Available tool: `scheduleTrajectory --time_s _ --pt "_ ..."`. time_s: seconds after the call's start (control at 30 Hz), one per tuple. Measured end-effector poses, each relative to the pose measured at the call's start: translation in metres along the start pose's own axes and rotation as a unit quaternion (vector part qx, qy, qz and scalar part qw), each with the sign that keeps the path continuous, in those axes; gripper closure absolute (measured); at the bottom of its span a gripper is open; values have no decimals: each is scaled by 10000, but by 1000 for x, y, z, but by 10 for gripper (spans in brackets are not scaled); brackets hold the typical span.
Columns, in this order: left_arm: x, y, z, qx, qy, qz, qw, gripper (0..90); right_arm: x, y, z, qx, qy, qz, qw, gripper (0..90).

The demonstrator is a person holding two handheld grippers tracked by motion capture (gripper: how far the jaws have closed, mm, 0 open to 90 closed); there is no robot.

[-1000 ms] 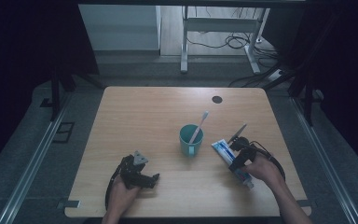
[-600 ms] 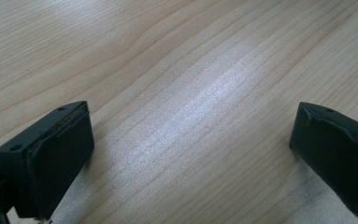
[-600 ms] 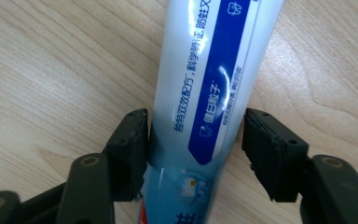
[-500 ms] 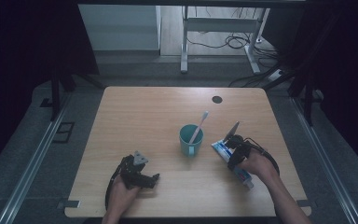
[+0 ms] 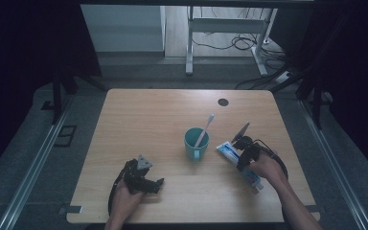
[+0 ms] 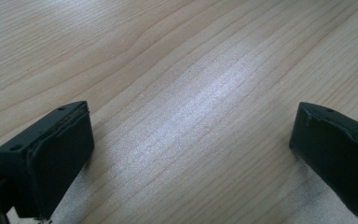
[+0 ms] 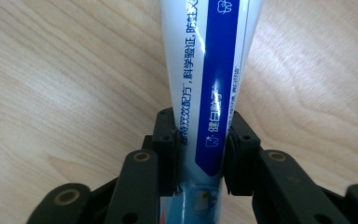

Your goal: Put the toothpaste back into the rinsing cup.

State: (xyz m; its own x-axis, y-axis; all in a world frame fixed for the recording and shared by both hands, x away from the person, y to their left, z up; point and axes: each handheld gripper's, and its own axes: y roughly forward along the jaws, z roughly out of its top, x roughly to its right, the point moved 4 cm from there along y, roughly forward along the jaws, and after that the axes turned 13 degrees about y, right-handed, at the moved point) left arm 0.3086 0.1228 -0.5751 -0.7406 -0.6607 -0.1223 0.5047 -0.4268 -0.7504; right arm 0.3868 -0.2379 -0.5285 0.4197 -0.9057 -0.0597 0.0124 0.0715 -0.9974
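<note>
Gripping the toothpaste tube (image 7: 212, 70) is the step judged to be in hand: the right gripper (image 7: 200, 156) is clamped on the tube near its middle, both jaws pressed against its sides, while the tube lies flat on the wooden table (image 5: 148, 115). In the high view the tube (image 5: 230, 152) is seen just to the right of the teal cup (image 5: 196, 143), near it but apart, with the right gripper (image 5: 243, 149) over its length. Whether the tube is already clear of the wood cannot be told.

The left gripper (image 6: 191, 154) is held with jaws wide apart over bare table, nothing between them; in the high view it (image 5: 143, 179) rests near the front edge, well apart from the cup.

Next move, as judged: the tube is to be lifted and carried toward the cup, which calls for a firm clamp and clearance from the leaning toothbrush (image 5: 204, 130).

Count: one tube, one cup, one toothbrush standing in the cup, two grippers.
</note>
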Motion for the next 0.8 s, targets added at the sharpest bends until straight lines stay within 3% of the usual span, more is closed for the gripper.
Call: scheduleTrajectory --time_s 0.23,0.5,0.8 --pt "0 0 0 9 -9 3 10000 0 2 -3 3 232 -56 -35 9997 721" --pt "0 0 0 11 -13 3 10000 0 10 -3 -6 461 72 123 9988 725" --pt "0 0 0 10 -10 4 10000 0 12 -12 -10 749 30 237 9969 726"
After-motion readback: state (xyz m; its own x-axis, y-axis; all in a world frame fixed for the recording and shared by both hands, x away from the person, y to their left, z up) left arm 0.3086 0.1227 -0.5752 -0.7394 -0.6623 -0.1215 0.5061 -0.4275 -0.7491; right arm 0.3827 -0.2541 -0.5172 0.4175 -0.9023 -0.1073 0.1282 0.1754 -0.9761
